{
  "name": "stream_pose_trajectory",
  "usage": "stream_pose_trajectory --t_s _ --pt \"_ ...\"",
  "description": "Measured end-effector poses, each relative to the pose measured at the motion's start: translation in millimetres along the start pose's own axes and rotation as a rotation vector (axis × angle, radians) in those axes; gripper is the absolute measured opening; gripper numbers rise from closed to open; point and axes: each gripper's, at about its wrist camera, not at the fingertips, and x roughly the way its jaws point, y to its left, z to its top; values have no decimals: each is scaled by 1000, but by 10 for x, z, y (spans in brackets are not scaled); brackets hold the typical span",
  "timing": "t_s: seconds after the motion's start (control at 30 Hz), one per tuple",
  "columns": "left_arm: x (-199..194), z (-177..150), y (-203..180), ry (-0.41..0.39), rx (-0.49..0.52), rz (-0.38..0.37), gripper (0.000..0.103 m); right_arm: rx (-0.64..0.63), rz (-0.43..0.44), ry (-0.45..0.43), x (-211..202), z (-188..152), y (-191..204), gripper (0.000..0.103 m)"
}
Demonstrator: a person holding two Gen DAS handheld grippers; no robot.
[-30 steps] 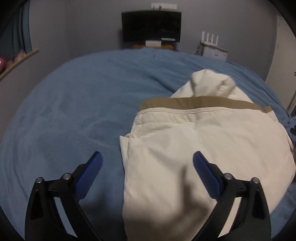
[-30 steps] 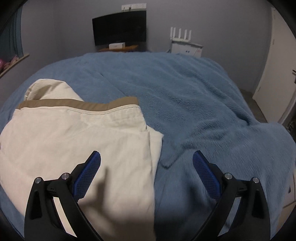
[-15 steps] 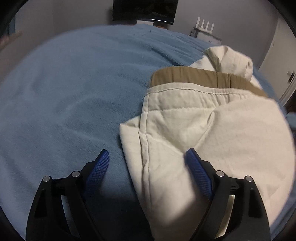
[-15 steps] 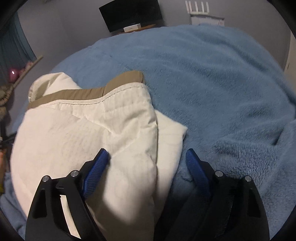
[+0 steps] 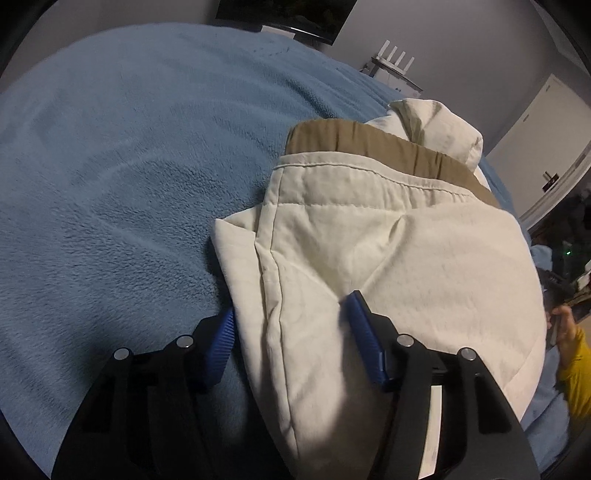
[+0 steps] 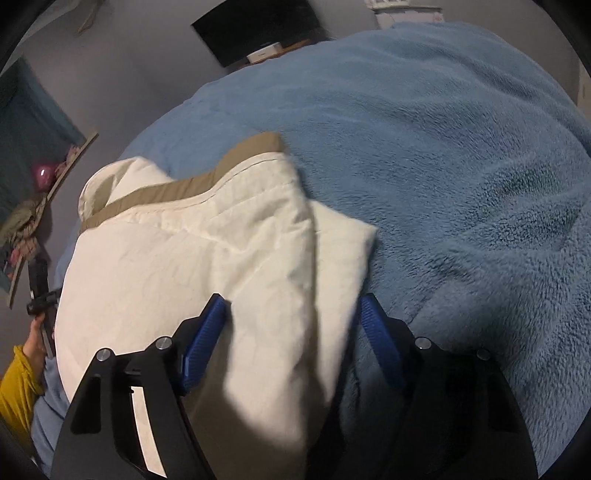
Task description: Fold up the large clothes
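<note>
A cream folded garment [image 5: 388,258] with a tan band [image 5: 369,142] along its far edge lies on the blue fleece blanket [image 5: 129,166]. My left gripper [image 5: 291,325] is open, its blue pads [image 5: 362,332] straddling the garment's near left edge. In the right wrist view the same garment [image 6: 184,266] lies left of centre. My right gripper [image 6: 291,321] is open and straddles its near right edge, one pad [image 6: 205,332] on the cloth, the other on the blanket side.
The blanket [image 6: 461,166] covers the bed on both sides of the garment. A dark monitor [image 6: 255,29] and a white router [image 5: 393,61] stand beyond the far edge. A shelf with clutter [image 6: 33,192] is at the left wall. A door [image 5: 543,122] is at the right.
Both grippers have moved forward and down onto the garment's near corners, and their jaws have narrowed around the cloth edges. The garment itself has not shifted.
</note>
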Motion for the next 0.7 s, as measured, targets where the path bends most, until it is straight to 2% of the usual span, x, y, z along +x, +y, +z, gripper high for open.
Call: stream_pose_trajectory --t_s 0.13,0.2,0.3,0.43,0.5,0.7 --pt "132 62 45 5 -17 -33 63 68 59 15 146 88 -135 75" --pt "174 82 52 0 -15 -46 64 65 84 11 196 132 -145 82" --pt "195 86 67 -13 -19 -58 65 26 105 3 262 177 -108 84" --pt "128 51 7 -28 13 -55 55 -34 92 8 234 165 39 78" --pt "87 29 -9 -30 20 -66 49 -41 115 22 189 132 59 68" --pt "-36 -90 8 -31 25 -91 43 -45 150 55 47 32 71 61"
